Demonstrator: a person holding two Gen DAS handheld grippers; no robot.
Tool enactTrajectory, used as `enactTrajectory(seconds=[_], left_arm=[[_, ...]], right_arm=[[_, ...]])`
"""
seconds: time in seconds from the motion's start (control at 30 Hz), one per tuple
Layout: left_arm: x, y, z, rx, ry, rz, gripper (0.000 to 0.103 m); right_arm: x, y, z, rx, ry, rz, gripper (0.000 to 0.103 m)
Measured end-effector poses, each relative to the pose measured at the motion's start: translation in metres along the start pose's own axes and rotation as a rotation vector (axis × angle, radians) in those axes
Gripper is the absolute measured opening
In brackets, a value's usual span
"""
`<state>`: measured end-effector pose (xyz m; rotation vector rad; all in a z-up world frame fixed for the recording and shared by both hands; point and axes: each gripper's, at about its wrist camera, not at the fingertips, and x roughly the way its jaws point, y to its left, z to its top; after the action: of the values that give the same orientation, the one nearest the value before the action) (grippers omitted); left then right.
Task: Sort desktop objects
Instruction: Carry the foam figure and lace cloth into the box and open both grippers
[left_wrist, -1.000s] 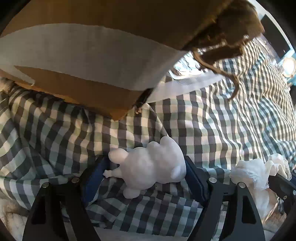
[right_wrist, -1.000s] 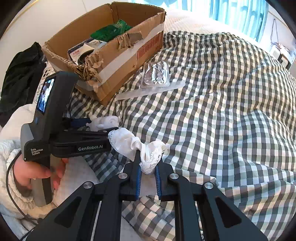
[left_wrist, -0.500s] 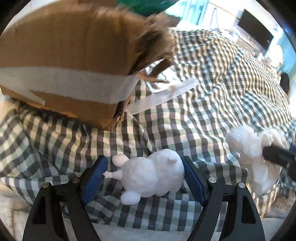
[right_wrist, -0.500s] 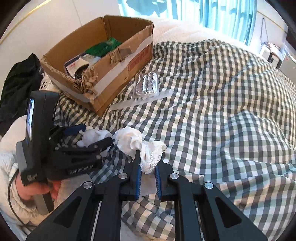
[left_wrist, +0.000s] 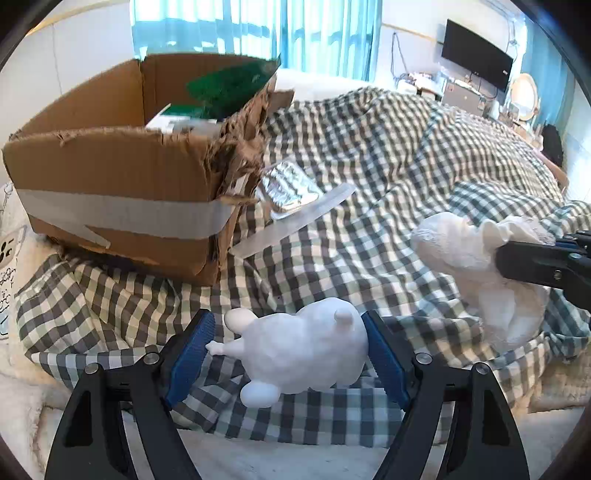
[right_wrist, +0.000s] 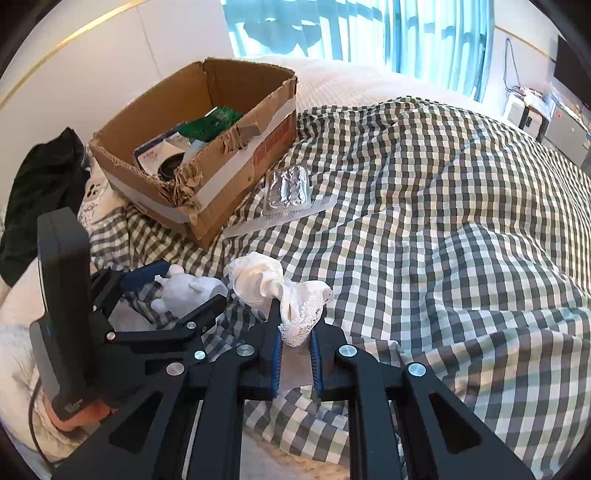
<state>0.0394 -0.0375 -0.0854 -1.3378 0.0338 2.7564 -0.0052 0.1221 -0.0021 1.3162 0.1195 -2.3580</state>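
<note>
Bedspread (right_wrist: 424, 221) below; narrow jaws pinch lace cloth (right_wrist: 295, 299).

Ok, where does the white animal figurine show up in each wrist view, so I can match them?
Left wrist view: the white animal figurine sits bottom centre, clamped between the left gripper's blue pads.
Right wrist view: the figurine is at lower left, in the left gripper, just left of the white lace cloth.
Shared landmark: the torn cardboard box, beyond the figurine in both.
</note>
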Motion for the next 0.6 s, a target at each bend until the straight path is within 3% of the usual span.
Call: enactTrajectory(seconds=[0.13,0.37,0.6], left_arm=[[-0.04,0.012,-0.003,-0.002,-0.063,-0.019,0.082],[-0.058,0.017,0.02,-0.038,-0.179,0.008,0.082],[-0.087,0.03,0.038,-0.098,-0.256,-0.037,0.082]], right_arm=[[-0.008,-0.001,0.0,0.012,-0.031,0.012,0.012],[-0.022,-0.003,0.003,0.03,-0.075,0.023,0.012],[-0.029,0.002,0.014,0.018,-0.092,0.032,0.012]])
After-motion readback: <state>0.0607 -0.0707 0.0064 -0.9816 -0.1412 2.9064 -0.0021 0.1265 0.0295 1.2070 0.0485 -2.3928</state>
